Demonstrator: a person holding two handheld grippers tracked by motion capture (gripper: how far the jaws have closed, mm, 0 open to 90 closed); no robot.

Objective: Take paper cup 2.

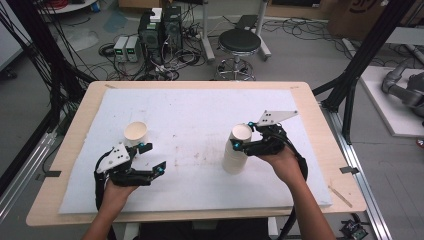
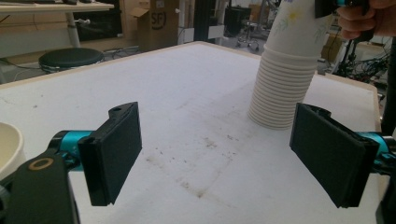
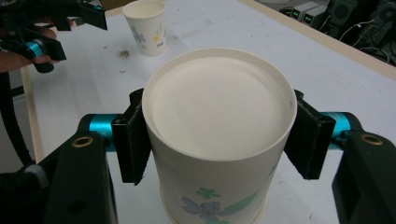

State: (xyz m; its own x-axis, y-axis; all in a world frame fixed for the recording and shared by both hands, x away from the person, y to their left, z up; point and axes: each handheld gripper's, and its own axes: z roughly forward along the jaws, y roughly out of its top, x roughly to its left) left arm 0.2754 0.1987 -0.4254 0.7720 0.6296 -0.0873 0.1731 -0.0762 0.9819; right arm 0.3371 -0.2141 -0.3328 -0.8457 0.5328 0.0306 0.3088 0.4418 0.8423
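On the white mat (image 1: 200, 115), your right gripper (image 1: 245, 141) clamped the top cup (image 3: 219, 135) of the upright stack (image 1: 235, 159). Your left gripper (image 1: 150, 157) stood open, the lone cup (image 1: 135, 133) just ahead of it.

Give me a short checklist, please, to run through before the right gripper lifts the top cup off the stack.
1. Right gripper pads on both sides of top cup: ok.
2. Stack upright on the mat: ok.
3. Left gripper open and apart from stack: ok.
4. Single cup standing away from the stack: ok.
5. Only one cup gripped, not two: cannot tell.
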